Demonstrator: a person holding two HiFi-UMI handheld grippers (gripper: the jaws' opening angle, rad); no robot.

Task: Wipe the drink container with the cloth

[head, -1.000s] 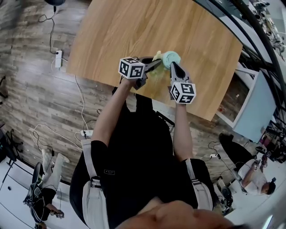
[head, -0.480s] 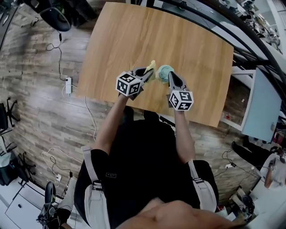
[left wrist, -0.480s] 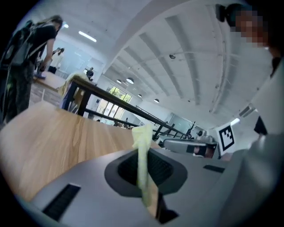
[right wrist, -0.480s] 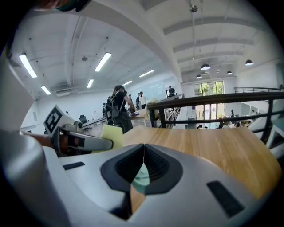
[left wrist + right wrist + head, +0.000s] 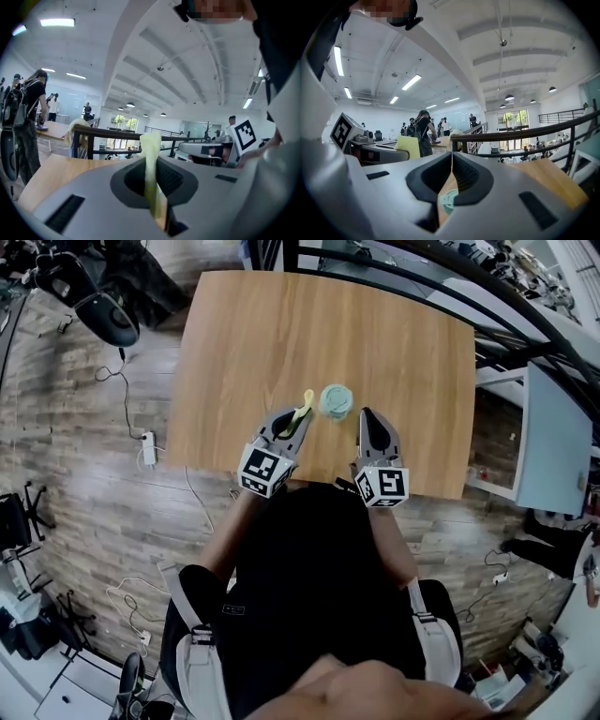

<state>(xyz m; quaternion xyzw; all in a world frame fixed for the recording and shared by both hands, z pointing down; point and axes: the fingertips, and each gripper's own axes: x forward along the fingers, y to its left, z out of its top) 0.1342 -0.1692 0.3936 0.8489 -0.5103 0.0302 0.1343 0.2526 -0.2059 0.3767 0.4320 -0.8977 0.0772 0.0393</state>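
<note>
— What do we see on our left?

— Our left gripper (image 5: 298, 417) hangs over the near edge of the desk (image 5: 244, 324), pointing toward about one o'clock. Its jaws are pinched on the yellow cloth (image 5: 305, 407). In the left gripper view, the cloth stands up as a narrow strip squeezed between them.

— And where's the cloth compared with the cup?

— The green cup (image 5: 336, 401) stands upright on the desk, at about two o'clock from the left gripper's tip. The cloth's free end pokes up at about nine o'clock from the cup. It's just beside it, and we seem to see a sliver of bare desk between them.

— So the cup sits between our two tools?

— Yes, a little beyond both tips. From our right gripper (image 5: 366, 416) it lies at about ten o'clock, near but apart.

— What are the right jaws doing?

— They're pressed together tip to tip, with nothing between them. In the right gripper view, we glimpse the cup's green top low down, past the closed tips.

— Anything further right?

— Only more bare desk, out to the three o'clock edge.
</note>
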